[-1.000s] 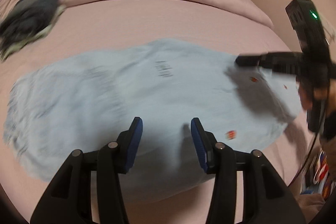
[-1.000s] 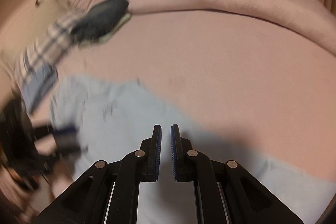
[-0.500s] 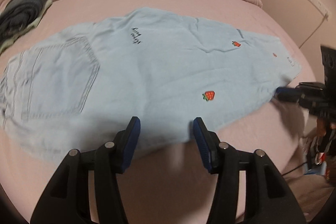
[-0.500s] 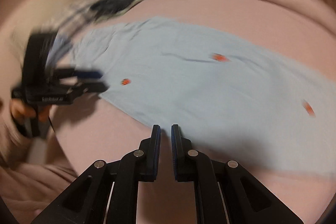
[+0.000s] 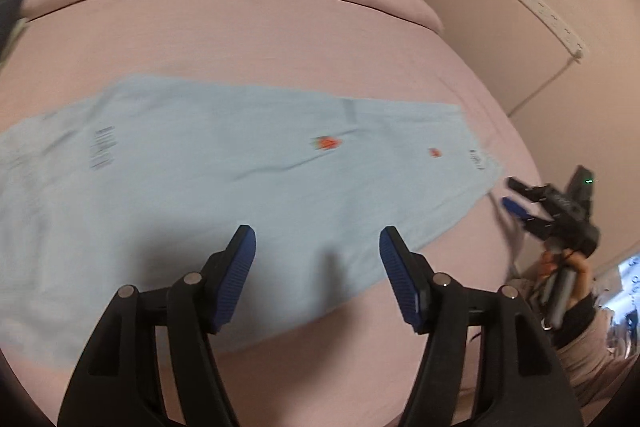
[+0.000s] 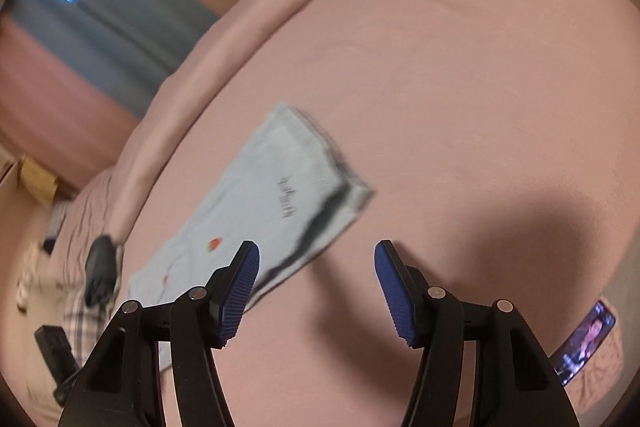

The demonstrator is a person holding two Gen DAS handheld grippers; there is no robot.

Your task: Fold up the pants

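Light blue pants with small red strawberry marks lie flat on the pink bed, leg end at the right. My left gripper is open and empty, just above the near edge of the leg. The right gripper shows in the left wrist view beside the hem, open. In the right wrist view the right gripper is open and empty over bare sheet, with the pants to its upper left.
The pink bed has a rolled duvet along its far side. A dark garment and plaid cloth lie past the pants. A power strip hangs on the wall. A lit phone screen lies at the bed edge.
The right gripper has opened from shut and swung round to the hem end. My left gripper has moved right along the pants leg and stayed open.
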